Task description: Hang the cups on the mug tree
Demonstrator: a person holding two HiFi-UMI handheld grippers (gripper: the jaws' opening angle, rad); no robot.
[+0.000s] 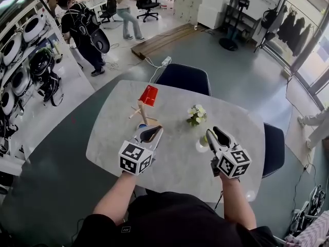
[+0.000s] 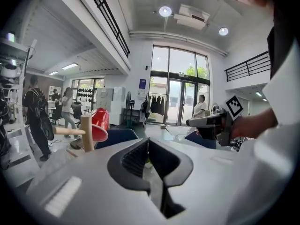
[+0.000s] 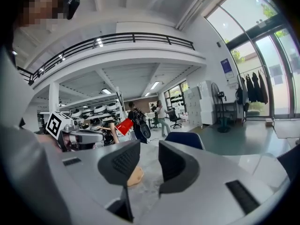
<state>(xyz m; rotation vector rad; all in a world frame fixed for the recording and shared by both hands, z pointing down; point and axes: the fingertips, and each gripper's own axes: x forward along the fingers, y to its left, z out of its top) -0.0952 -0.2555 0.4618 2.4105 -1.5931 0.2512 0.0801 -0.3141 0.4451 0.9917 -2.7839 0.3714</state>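
Observation:
A wooden mug tree (image 1: 141, 112) stands on the marble table (image 1: 175, 169), with a red cup (image 1: 149, 95) hung on an upper peg. In the left gripper view the red cup (image 2: 98, 124) sits on its peg to the left, ahead. My left gripper (image 1: 153, 133) (image 2: 148, 144) hovers just in front of the tree, shut and empty. A bit of blue (image 1: 142, 127) shows at the tree's foot, mostly hidden. My right gripper (image 1: 211, 136) (image 3: 143, 165) is open. A pale cup (image 1: 201, 145) stands just left of it. Its peach-toned side (image 3: 135, 176) shows low by the left jaw, not pressed.
A small pot of white flowers (image 1: 197, 115) stands between the two grippers, farther back. Dark blue chairs stand at the table's far side (image 1: 184, 77) and right side (image 1: 274, 148). People move about well behind the table.

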